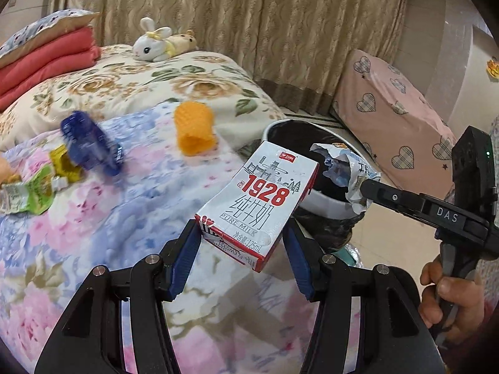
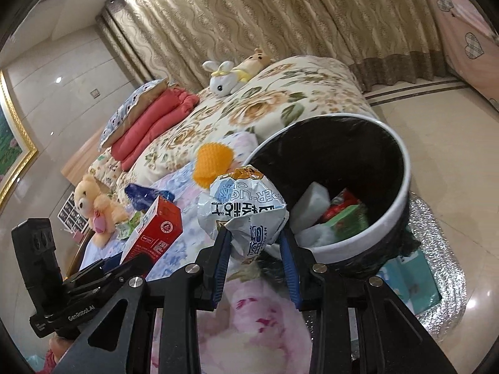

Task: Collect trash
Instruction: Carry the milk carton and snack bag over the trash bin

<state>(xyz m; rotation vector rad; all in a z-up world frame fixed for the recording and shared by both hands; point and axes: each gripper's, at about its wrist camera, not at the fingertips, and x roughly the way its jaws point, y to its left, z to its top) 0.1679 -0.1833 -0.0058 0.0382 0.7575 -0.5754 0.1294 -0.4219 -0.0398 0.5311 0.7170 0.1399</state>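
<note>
Left tongs clench the carton, right tongs the wrapper; release only once each is above the bin.

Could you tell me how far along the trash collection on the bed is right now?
Done: the bin already holds a few discarded items.

In hand: the left gripper holds a milk carton and the right gripper a crumpled wrapper, both close to the bin.

Left: an orange foam sleeve, a blue bottle and a green pouch lie on the bed.
</note>
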